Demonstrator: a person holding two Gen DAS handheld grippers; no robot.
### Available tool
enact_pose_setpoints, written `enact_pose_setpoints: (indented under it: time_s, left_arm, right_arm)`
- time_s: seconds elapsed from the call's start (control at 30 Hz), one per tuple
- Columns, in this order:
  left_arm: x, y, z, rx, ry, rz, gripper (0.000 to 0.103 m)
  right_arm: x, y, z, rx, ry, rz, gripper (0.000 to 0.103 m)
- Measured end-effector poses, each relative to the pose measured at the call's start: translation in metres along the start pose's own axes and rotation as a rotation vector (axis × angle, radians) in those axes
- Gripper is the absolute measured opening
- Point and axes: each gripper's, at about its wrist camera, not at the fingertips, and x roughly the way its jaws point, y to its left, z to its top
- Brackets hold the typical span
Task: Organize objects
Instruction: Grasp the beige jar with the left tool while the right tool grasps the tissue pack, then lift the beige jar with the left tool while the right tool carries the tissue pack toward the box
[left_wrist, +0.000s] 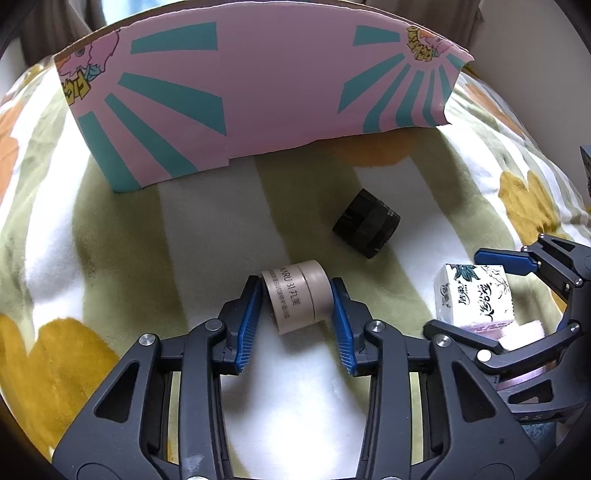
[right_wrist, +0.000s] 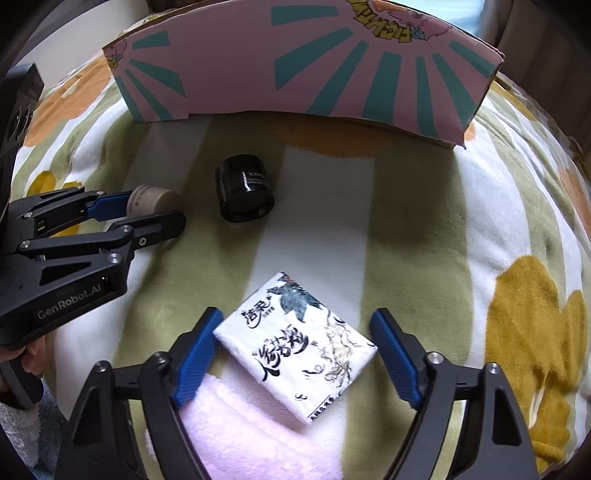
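Note:
A beige cosmetic jar (left_wrist: 297, 295) lies on its side on the blanket, between the blue pads of my left gripper (left_wrist: 297, 291); both pads touch its ends. It also shows in the right wrist view (right_wrist: 153, 199). A black jar (left_wrist: 366, 223) lies on its side beyond it, also in the right wrist view (right_wrist: 245, 194). A white tissue pack (right_wrist: 295, 347) with black calligraphy lies between the fingers of my right gripper (right_wrist: 297, 332), which is open; the left pad is at its corner, the right pad is apart. The pack also shows in the left wrist view (left_wrist: 474, 295).
A pink cardboard box (left_wrist: 258, 88) with teal rays stands at the back, also in the right wrist view (right_wrist: 314, 62). A floral blanket (right_wrist: 461, 221) covers the surface. A pink towel (right_wrist: 251, 432) lies under the tissue pack's near end.

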Motion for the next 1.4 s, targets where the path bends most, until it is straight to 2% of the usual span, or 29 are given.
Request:
enact_pose_setpoints:
  time_s: [0.47,0.53,0.6,0.83,0.87,0.93,0.97,1.13,1.4]
  left_arm:
    - [-0.022,-0.004,0.007,-0.031,-0.031,-0.033,0.033]
    - [-0.035,0.001,0.006,-0.031,-0.035,-0.034,0.033]
    - [-0.045,0.000,0.009,-0.033,-0.045,-0.037,0.026]
    - [-0.091,0.003,0.031,-0.036,-0.106,-0.044,0.026]
    - [-0.096,0.004,0.034,-0.036,-0.112,-0.046,0.025]
    - [-0.108,0.005,0.043,-0.032,-0.128,-0.047,0.025]
    - [-0.113,0.005,0.047,-0.029,-0.136,-0.047,0.025]
    - [-0.147,0.009,0.073,-0.008,-0.189,-0.047,0.025]
    - [-0.170,0.017,0.124,0.012,-0.238,-0.016,0.025]
  right_arm:
    - [-0.030,-0.022,-0.005,0.023,-0.054,0.001,0.071]
    - [-0.037,-0.026,-0.006,0.027,-0.063,0.002,0.071]
    - [-0.047,-0.033,-0.006,0.033,-0.078,-0.001,0.071]
    - [-0.091,-0.059,0.010,0.044,-0.128,-0.003,0.071]
    - [-0.100,-0.064,0.013,0.040,-0.139,-0.005,0.071]
    - [-0.101,-0.029,0.042,0.035,-0.158,-0.010,0.071]
    - [-0.106,-0.027,0.048,0.031,-0.170,-0.007,0.071]
    - [-0.135,-0.038,0.078,0.025,-0.229,0.030,0.071]
    - [-0.166,-0.046,0.132,0.005,-0.300,0.036,0.071]
